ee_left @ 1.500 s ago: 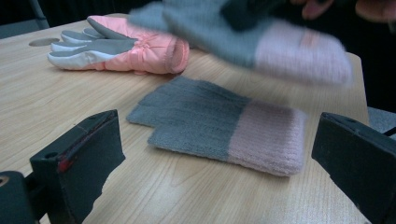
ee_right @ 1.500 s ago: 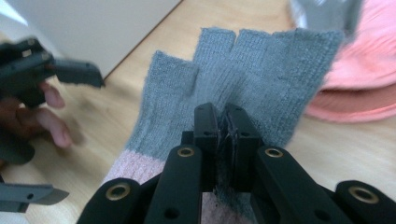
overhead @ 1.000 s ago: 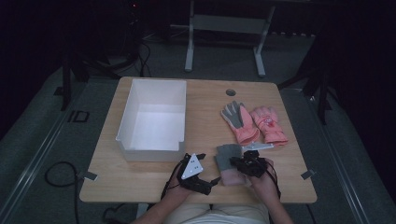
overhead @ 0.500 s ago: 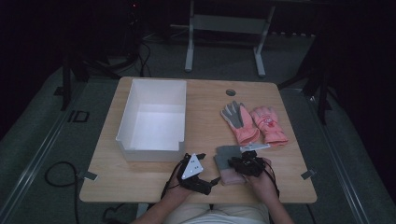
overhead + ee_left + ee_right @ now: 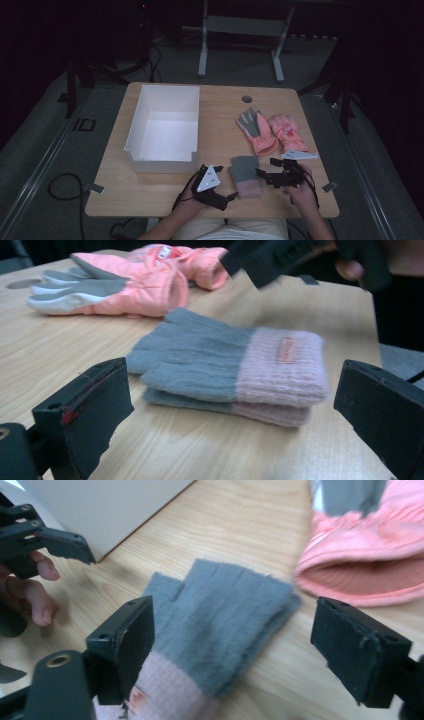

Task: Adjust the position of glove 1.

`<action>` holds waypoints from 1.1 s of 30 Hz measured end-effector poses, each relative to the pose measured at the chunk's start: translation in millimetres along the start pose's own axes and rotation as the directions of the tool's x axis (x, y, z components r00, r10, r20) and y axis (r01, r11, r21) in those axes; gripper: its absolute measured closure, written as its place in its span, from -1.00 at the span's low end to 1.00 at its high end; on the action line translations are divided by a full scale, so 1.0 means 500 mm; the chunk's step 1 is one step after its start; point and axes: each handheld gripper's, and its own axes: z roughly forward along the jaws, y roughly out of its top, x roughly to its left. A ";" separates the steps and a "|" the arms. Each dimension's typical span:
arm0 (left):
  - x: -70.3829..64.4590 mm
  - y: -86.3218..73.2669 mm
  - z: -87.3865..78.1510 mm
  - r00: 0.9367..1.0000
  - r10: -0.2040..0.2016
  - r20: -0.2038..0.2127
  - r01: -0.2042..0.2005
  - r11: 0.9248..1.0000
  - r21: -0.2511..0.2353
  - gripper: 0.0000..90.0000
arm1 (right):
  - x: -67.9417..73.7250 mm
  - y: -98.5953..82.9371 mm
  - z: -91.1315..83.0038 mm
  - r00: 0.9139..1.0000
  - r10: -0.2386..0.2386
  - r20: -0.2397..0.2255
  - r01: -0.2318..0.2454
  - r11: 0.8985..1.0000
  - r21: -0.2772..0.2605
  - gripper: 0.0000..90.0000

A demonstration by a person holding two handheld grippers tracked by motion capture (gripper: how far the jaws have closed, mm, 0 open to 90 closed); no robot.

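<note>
Knit gloves lie on wooden table, dark room, between both spread hand-held grippers.

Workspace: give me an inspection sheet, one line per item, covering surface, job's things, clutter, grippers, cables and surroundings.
Surface: wooden table, round grommet hole near the far edge.
Job's things: grey and pink knit gloves, stacked flat near the front edge between both grippers.
Clutter: white bin at left, empty; pink padded gloves lying at right.
Grippers: left gripper open, jaws either side of the knit pair without touching; right gripper open, likewise apart.
Cables: black cable looped on the floor at left.
Surroundings: dark room, grey floor, metal stand behind the table.
</note>
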 end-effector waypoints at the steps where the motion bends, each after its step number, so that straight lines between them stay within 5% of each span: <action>1: -0.002 0.004 0.001 1.000 0.012 0.004 -0.012 1.000 0.006 -0.97 | -0.007 0.001 -0.006 1.000 -0.011 -0.008 0.011 1.000 -0.014 -0.62; 5: -0.004 0.024 0.004 0.998 0.061 0.000 -0.061 0.996 0.064 -0.97 | -0.030 0.005 -0.021 0.999 -0.045 0.019 0.045 0.999 0.001 -0.69; 8: -0.002 0.042 -0.002 0.997 0.082 0.009 -0.082 0.995 0.048 -0.97 | -0.037 0.007 -0.029 0.998 -0.045 0.032 0.045 0.999 0.022 -0.67; 12: -0.002 0.058 0.004 0.998 0.055 0.003 -0.055 0.989 0.136 -0.96 | -0.037 0.007 -0.026 0.999 -0.045 0.032 0.042 0.996 0.080 -0.70; 15: -0.004 0.062 0.011 0.999 0.008 0.049 -0.016 0.985 0.170 -0.90 | -0.036 0.007 -0.019 1.000 -0.014 -0.019 0.016 0.998 0.069 -0.70; 17: -0.008 0.064 0.018 0.997 0.000 0.073 -0.014 0.980 0.197 -0.90 | -0.032 0.008 -0.011 1.000 -0.020 -0.008 0.021 0.997 0.077 -0.69; 21: -0.015 0.070 0.030 0.994 0.023 0.104 -0.046 0.973 0.226 -0.82 | -0.033 0.013 0.005 0.999 -0.032 -0.020 0.034 0.994 0.101 -0.10; 25: -0.014 0.077 0.046 0.989 0.040 0.142 -0.072 0.972 0.224 -0.67 | -0.040 0.025 0.019 1.000 -0.006 -0.026 0.009 0.992 0.125 0.33; 29: -0.023 0.084 0.066 0.979 0.097 0.180 -0.140 0.960 0.243 -0.51 | -0.043 0.037 0.039 1.000 -0.005 -0.021 0.008 0.991 0.137 0.37; 33: -0.042 0.088 0.090 0.961 0.164 0.223 -0.219 0.943 0.251 -0.36 | -0.050 0.043 0.062 1.000 0.013 -0.029 -0.009 0.991 0.136 0.30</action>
